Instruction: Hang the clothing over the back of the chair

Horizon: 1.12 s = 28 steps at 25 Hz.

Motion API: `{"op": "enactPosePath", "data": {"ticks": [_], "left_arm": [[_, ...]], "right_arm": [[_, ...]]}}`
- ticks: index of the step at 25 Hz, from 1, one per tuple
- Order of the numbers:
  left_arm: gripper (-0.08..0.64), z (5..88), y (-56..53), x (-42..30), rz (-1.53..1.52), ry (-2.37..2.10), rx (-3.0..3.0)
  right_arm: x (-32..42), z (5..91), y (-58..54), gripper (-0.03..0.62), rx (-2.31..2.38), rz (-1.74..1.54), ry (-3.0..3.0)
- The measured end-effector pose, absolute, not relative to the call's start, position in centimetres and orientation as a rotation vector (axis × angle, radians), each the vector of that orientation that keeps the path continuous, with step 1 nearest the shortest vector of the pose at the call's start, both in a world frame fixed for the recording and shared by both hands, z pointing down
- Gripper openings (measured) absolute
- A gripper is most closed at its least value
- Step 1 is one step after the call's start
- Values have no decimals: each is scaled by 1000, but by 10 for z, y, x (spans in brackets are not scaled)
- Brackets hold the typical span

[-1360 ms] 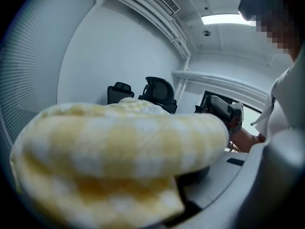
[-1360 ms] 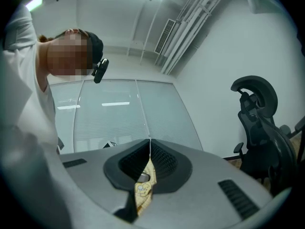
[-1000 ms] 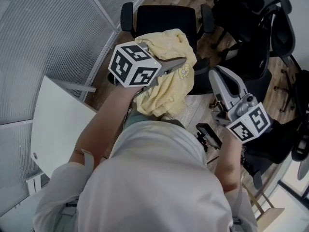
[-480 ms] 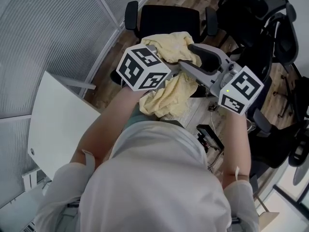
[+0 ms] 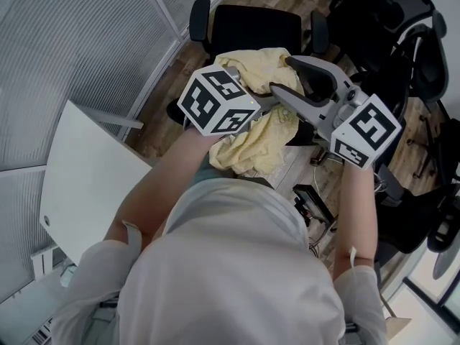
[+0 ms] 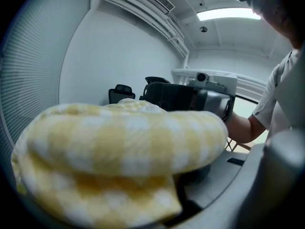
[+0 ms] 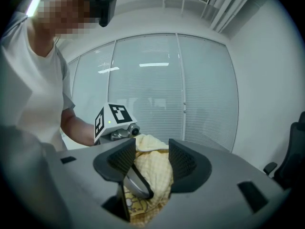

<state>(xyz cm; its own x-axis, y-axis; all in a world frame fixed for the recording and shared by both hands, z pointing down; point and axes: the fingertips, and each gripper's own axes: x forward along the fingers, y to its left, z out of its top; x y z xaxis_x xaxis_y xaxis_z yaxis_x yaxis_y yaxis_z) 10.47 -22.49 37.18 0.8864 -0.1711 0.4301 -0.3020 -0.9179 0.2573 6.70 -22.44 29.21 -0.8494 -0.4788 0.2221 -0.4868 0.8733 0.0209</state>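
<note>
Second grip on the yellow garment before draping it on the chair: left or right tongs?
Probably right: the right tongs have just been opening and straddle the hanging yellow garment, pads not pressing. The left tongs are already clamped on it.

Both forearms reach to the far side, close together. The left tongs [image 5: 267,99] are clamped on the yellow cloth [image 5: 251,139]. Just to their right, the right tongs [image 5: 282,75] have just been opening and stand wide apart, with the cloth loose between them.
</note>
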Motion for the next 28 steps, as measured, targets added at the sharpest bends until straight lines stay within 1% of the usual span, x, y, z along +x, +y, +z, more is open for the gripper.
{"op": "enactPosePath", "data": {"ticks": [12, 16, 21, 28], "left_arm": [[158, 376, -225, 106, 630, -356, 2726], [159, 377, -225, 108, 644, -356, 2732], [160, 377, -224, 108, 642, -365, 2741], [184, 373, -221, 106, 625, -374, 2755]], "right_arm": [[59, 317, -231, 201, 707, 150, -2789], [62, 321, -234, 140, 732, 123, -2750], [63, 322, -235, 93, 748, 95, -2712], [63, 321, -235, 69, 776, 66, -2696]]}}
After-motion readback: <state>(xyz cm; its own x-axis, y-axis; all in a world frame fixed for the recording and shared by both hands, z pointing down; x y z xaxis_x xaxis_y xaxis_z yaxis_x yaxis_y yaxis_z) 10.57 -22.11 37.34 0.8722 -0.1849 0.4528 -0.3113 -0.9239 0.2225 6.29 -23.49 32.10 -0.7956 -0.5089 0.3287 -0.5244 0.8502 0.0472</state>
